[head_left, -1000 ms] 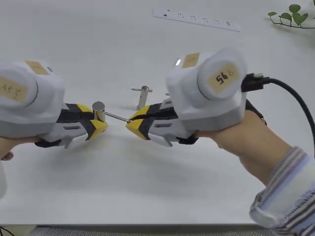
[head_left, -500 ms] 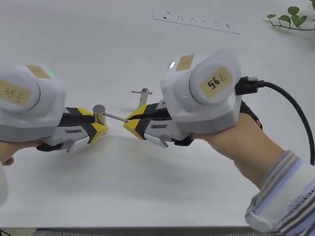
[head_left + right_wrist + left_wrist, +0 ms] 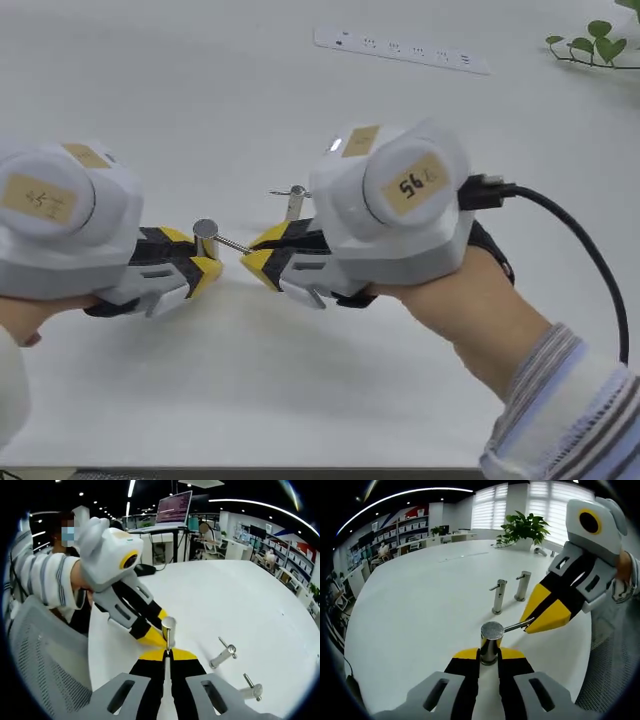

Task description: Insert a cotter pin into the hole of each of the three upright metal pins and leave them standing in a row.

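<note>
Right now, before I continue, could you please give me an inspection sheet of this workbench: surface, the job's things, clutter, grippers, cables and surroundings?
Surface: white table, smooth and plain.
Job's things: one metal pin is held upright; a cotter pin meets it just under its cap, and how deep it sits cannot be told. Two finished pins stand behind, each with a cotter pin through it.
Clutter: a power strip lies at the far side.
Grippers: the left gripper is shut on the metal pin; the right gripper is shut on the cotter pin.
Cables: a black cable runs from the right gripper.
Surroundings: a potted plant, with office desks and shelves beyond.
</note>
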